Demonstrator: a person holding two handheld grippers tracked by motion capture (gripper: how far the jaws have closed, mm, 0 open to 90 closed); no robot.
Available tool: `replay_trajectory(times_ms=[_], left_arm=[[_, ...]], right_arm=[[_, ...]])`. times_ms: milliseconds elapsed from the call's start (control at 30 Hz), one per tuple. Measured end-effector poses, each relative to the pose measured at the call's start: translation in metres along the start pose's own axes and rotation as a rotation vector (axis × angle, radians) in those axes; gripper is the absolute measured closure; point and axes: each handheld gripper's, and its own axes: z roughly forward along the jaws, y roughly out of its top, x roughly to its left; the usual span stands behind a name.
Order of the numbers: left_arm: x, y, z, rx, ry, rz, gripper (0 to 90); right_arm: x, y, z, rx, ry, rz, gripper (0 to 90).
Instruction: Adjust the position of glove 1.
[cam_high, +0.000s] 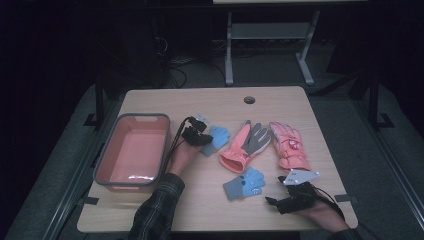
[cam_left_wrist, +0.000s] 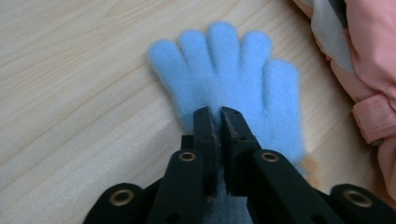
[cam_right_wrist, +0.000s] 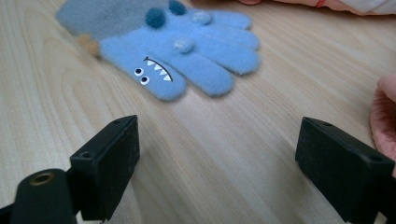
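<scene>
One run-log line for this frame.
left gripper: shut on blue glove | right gripper: open, empty | bin: empty

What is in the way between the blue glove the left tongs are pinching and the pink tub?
Nothing visible. The left tongs are shut on the blue glove, and the pink tub sits right beside that hand in the high view. The other gloves lie on the far side from the tub.

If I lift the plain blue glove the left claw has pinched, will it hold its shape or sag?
The blue glove will probably sag: it looks like soft fuzzy knit lying flat on the table. It is likely light. The left claw pinches it near the palm, so fingers and cuff may droop either side.
</scene>
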Motion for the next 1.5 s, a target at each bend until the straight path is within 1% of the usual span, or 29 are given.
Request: replay_trajectory(times_ms=[33, 67, 133, 167, 200, 300, 333, 433, 500, 600, 633, 667, 733, 767, 833, 900, 967, 1033, 1100, 1300, 1433, 1500], left_arm=[[0.001, 0.000, -0.001, -0.003, -0.003, -0.005, 86.8], [0.001, 0.000, -0.002, -0.013, -0.011, -0.025, 87.1], [0.003, 0.001, -0.006, -0.023, -0.023, -0.041, 87.6], [0.003, 0.001, -0.007, -0.030, -0.033, -0.043, 87.6], [0.003, 0.002, -0.010, -0.036, -0.038, -0.055, 87.6], [0.004, 0.004, -0.019, -0.050, -0.050, -0.064, 87.7], [0.004, 0.005, -0.022, -0.057, -0.054, -0.074, 87.7], [0.003, 0.007, -0.032, -0.063, -0.071, -0.071, 87.7], [0.002, 0.008, -0.038, -0.069, -0.075, -0.074, 87.7], [0.000, 0.011, -0.048, -0.075, -0.085, -0.063, 87.7], [-0.001, 0.012, -0.052, -0.079, -0.094, -0.060, 87.7], [-0.002, 0.012, -0.056, -0.092, -0.103, -0.070, 87.7], [-0.003, 0.014, -0.063, -0.095, -0.124, -0.059, 87.7], [-0.004, 0.015, -0.067, -0.107, -0.143, -0.064, 87.7], [-0.006, 0.016, -0.072, -0.117, -0.174, -0.062, 87.6], [-0.010, 0.016, -0.078, -0.126, -0.196, -0.055, 87.7], [-0.015, 0.017, -0.082, -0.128, -0.216, -0.037, 87.7], [-0.020, 0.016, -0.085, -0.142, -0.257, -0.029, 87.6], [-0.026, 0.015, -0.087, -0.139, -0.280, -0.010, 87.6], [-0.047, 0.013, -0.091, -0.138, -0.348, 0.040, 87.6], [-0.064, 0.011, -0.090, -0.127, -0.391, 0.067, 87.6], [-0.071, 0.010, -0.088, -0.119, -0.409, 0.088, 87.6]], right_arm=[[0.000, 0.000, 0.000, 0.000, 0.000, 0.001, 13.1], [0.000, 0.000, 0.000, 0.000, 0.000, 0.001, 13.1], [0.000, 0.000, 0.000, 0.000, 0.000, 0.000, 13.1], [0.000, 0.000, 0.000, 0.000, 0.000, 0.000, 13.1], [0.000, 0.000, 0.000, 0.000, 0.000, 0.000, 13.1], [0.000, 0.000, 0.000, 0.000, 0.000, 0.000, 13.1], [0.000, 0.000, 0.000, 0.000, 0.000, 0.001, 13.1], [0.000, 0.000, 0.000, 0.000, 0.000, 0.001, 13.1], [0.000, 0.000, 0.000, 0.000, 0.000, 0.001, 13.1], [0.000, 0.000, 0.000, 0.000, 0.000, 0.001, 13.1], [0.000, 0.000, 0.000, 0.000, 0.000, 0.000, 13.1], [0.000, 0.000, 0.000, 0.000, -0.001, 0.001, 13.1], [0.000, 0.000, 0.000, 0.000, 0.000, 0.001, 13.1], [0.000, 0.000, 0.000, 0.000, 0.000, 0.000, 13.1], [0.000, 0.000, 0.000, 0.000, -0.001, 0.000, 13.1], [0.000, 0.000, 0.000, 0.000, -0.001, 0.001, 13.1], [0.000, 0.000, 0.000, 0.000, -0.001, 0.001, 13.1], [0.000, 0.000, 0.000, 0.000, -0.001, 0.000, 13.1], [0.000, 0.000, 0.000, 0.000, -0.001, 0.001, 13.1], [0.000, 0.000, 0.000, 0.000, -0.001, 0.001, 13.1], [0.000, 0.000, 0.000, 0.001, -0.001, 0.001, 13.1], [0.000, 0.000, 0.000, 0.002, -0.001, 0.001, 13.1]])
